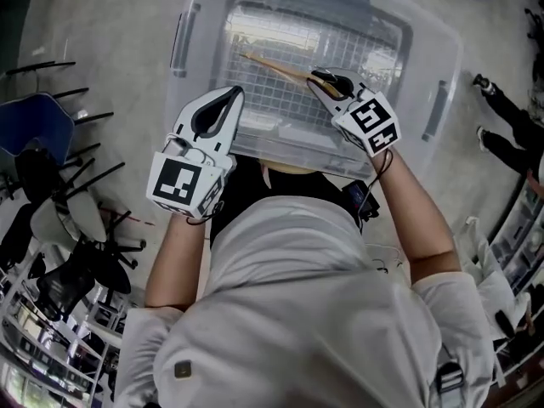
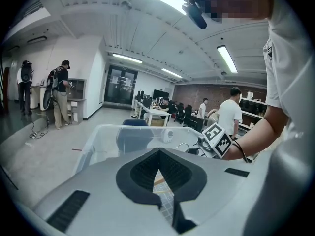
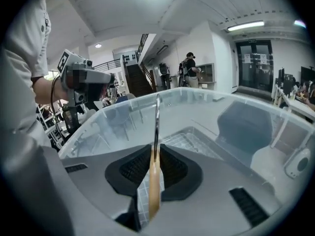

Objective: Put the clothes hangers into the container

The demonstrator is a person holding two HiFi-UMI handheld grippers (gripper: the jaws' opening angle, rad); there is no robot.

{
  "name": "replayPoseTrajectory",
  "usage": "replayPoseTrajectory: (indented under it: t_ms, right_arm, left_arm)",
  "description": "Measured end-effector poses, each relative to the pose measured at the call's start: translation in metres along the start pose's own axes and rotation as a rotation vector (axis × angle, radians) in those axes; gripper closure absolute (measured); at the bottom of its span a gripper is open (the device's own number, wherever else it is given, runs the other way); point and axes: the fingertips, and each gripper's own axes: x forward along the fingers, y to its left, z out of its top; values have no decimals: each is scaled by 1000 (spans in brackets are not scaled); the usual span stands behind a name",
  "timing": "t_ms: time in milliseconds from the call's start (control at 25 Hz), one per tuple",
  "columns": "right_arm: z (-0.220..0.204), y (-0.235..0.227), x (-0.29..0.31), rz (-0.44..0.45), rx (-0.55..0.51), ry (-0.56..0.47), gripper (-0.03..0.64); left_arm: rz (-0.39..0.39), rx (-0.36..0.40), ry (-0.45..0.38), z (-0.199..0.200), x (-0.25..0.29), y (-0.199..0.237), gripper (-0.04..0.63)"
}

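Right claw pinches a wooden hanger edge-on between ribbed black pads. A thin metal part runs on beyond the tips. The hanger's long axis points forward-left of the claw, over the clear plastic container, with its grid floor below. Judgement: lower and release, no further reach needed. Left claw is pressed together, empty, at the near rim.

container: clear plastic, grid pattern on its bottom | clothes hanger: light brown wood, silver hook | left gripper, right gripper: white shells, black ribbed pads, black-and-white square markers | shirt: pale grey | chair: blue
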Motion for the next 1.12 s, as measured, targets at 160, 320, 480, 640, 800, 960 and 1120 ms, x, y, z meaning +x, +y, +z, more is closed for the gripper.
replayPoseTrajectory:
  t_ms: [160, 320, 480, 640, 800, 960, 1120]
  right_arm:
    - [-45, 5, 29, 53, 23, 47, 552]
    - [-87, 12, 50, 120, 65, 98, 552]
    - [-108, 10, 62, 142, 59, 146, 552]
    - [-119, 1, 72, 148, 75, 155, 551]
    - [-123, -18, 78, 108, 100, 146, 533]
    - [-131, -33, 86, 72, 145, 145, 503]
    - [-143, -48, 97, 28, 195, 143, 445]
  left_arm:
    - [-3, -13, 15, -20, 8, 4, 578]
    - [-7, -29, 39, -37, 13, 1, 578]
    - [-7, -52, 55, -40, 19, -1, 578]
    - [-9, -52, 66, -43, 23, 1, 578]
    - [-7, -52, 75, -43, 24, 0, 578]
    - [-12, -55, 87, -46, 27, -2, 578]
    - [-12, -57, 98, -49, 31, -2, 578]
